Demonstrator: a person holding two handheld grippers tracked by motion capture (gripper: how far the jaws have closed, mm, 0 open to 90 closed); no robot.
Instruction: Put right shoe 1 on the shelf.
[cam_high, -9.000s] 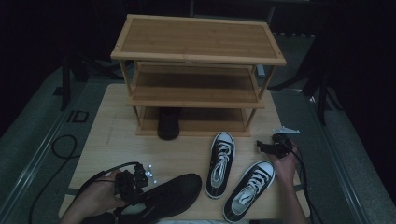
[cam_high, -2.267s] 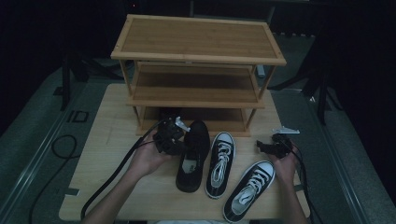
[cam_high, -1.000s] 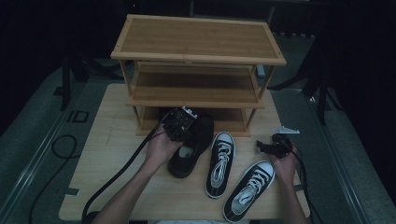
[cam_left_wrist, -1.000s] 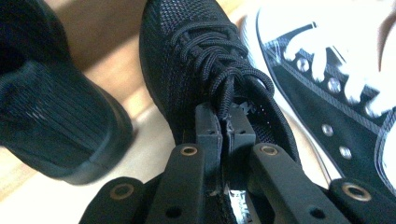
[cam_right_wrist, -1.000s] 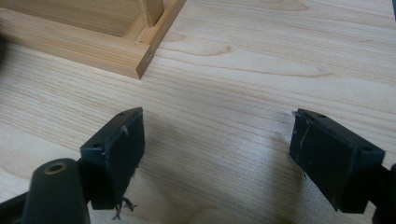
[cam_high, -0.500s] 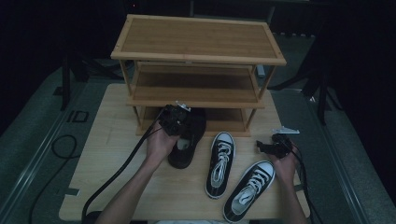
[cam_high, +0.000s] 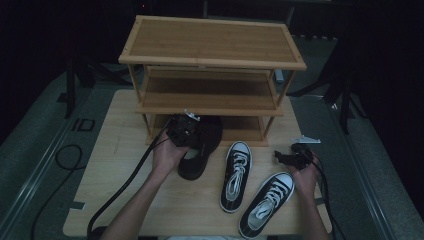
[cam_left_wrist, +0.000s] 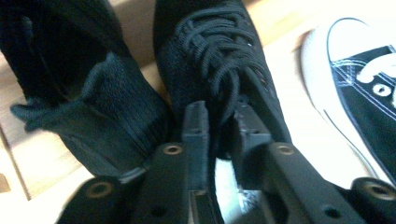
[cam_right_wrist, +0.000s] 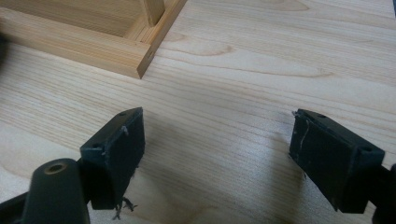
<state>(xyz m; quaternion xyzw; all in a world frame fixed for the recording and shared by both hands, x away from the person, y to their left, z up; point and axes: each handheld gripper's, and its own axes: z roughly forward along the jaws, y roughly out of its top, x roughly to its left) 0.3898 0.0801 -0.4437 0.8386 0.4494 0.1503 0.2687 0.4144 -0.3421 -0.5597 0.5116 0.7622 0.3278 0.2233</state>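
Observation:
A black lace-up shoe (cam_high: 196, 159) lies on the table with its toe under the bamboo rack's (cam_high: 210, 40) bottom shelf. My left gripper (cam_high: 191, 141) stands over its opening. Its jaws have just been opening, and in the left gripper view (cam_left_wrist: 219, 126) the shoe's collar (cam_left_wrist: 224, 79) still sits loosely between them. A second black shoe (cam_left_wrist: 70, 93) stands beside it on that shelf. My right gripper (cam_high: 281, 156) rests open at the table's right, above bare wood (cam_right_wrist: 217, 149), holding nothing.
Two black-and-white sneakers (cam_high: 235, 175) (cam_high: 265, 202) lie on the wooden table (cam_high: 115, 165) between the hands; one's white toe (cam_left_wrist: 336, 88) is close to the black shoe. The rack's corner post (cam_right_wrist: 140, 56) stands ahead of the right gripper. Cables trail off the front edge.
The left hand carried the black shoe from the front left and pushed it toe-first under the bottom shelf. Over the last second it moved slightly farther in. The right gripper stayed put.

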